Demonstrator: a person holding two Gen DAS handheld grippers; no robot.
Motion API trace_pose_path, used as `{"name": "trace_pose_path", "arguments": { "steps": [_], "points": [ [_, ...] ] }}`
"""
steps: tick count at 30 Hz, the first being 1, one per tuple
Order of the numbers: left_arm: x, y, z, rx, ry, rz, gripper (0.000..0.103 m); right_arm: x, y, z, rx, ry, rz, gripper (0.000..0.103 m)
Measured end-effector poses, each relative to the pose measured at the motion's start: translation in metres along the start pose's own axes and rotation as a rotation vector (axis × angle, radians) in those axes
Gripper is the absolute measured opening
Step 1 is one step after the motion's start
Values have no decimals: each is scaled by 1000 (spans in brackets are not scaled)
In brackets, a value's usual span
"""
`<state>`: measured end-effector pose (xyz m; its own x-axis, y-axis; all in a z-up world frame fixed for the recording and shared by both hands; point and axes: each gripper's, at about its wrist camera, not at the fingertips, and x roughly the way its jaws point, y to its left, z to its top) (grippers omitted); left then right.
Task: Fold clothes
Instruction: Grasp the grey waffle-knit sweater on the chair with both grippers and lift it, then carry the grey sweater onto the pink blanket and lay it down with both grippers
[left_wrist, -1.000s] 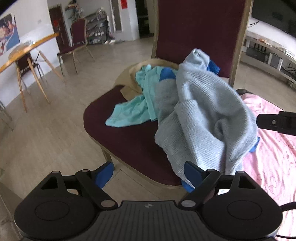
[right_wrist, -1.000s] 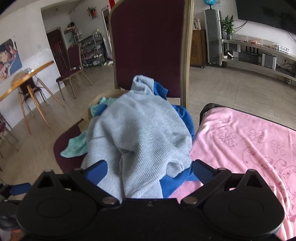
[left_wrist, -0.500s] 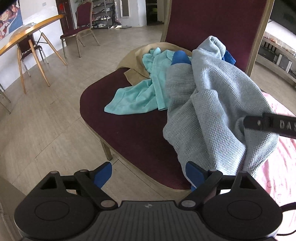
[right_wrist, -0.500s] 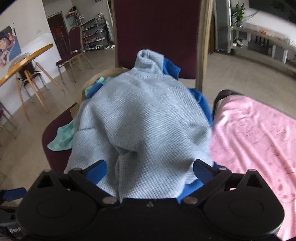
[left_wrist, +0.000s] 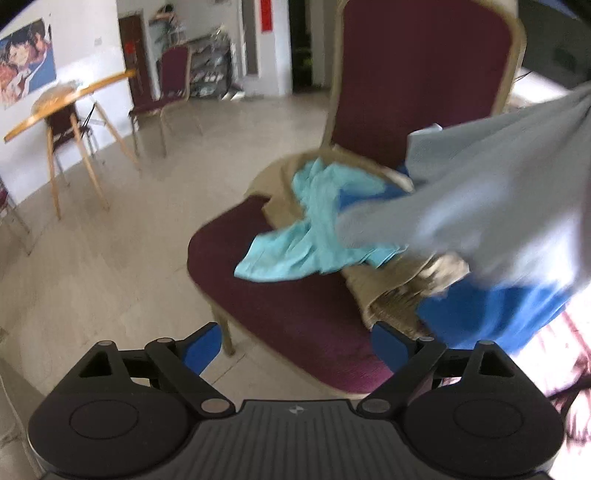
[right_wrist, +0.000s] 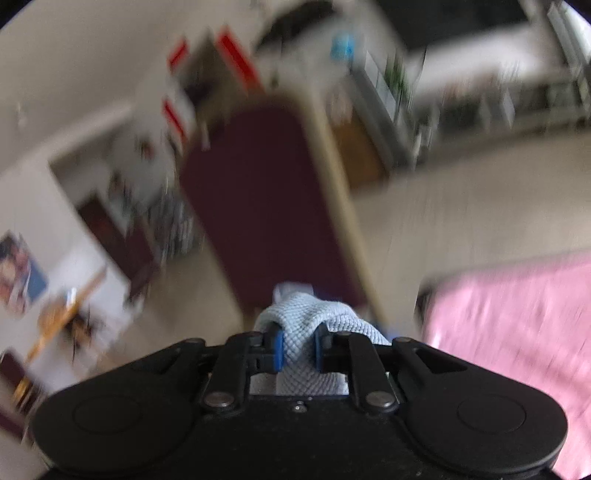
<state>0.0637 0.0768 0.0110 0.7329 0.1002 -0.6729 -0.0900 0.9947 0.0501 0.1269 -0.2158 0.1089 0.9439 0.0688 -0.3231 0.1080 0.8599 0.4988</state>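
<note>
A grey-blue knit sweater (left_wrist: 491, 192) with blue trim hangs lifted off the maroon chair (left_wrist: 295, 306), stretched up toward the right. In the right wrist view my right gripper (right_wrist: 297, 349) has its jaws closing on a bunched fold of that sweater (right_wrist: 301, 321), and the blue pads press the knit from both sides. My left gripper (left_wrist: 295, 345) stands open in front of the chair seat with nothing between its fingers. On the seat lie a turquoise garment (left_wrist: 314, 229) and a tan garment (left_wrist: 399, 291) beneath it.
A pink cloth surface (right_wrist: 517, 332) lies to the right of the chair. A wooden table (left_wrist: 66, 99) with another maroon chair (left_wrist: 166, 88) stands at the far left on the tiled floor. Both views are motion-blurred.
My right gripper closed on the sweater and pulled it up off the pile, rolling as it rose. The tan and turquoise garments are now uncovered. The left gripper rose a little and stays open.
</note>
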Motion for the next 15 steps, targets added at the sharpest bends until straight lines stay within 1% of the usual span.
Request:
{"name": "trace_pose_path", "arguments": {
  "steps": [4,7,9,11,12,14,15],
  "points": [
    [-27,-29,11,39,-55,-90,90,-76,7,79,-87,-235,-130,14],
    [-44,-63,16,82,-90,-177,92,-125,21,122,-238,-393,-235,14],
    [-52,-86,17,109,-101,-224,92,-141,38,140,-389,-439,-303,15],
    [-56,-105,13,132,-97,-262,93,-143,47,145,-519,-425,-351,15],
    [-57,-111,9,144,-89,-276,93,-139,50,141,-569,-402,-364,15],
    [-56,-119,-3,171,-63,-291,93,-125,46,122,-655,-310,-357,15],
    [-55,-121,-10,185,-52,-292,93,-116,43,107,-684,-252,-343,15]
  ]
}}
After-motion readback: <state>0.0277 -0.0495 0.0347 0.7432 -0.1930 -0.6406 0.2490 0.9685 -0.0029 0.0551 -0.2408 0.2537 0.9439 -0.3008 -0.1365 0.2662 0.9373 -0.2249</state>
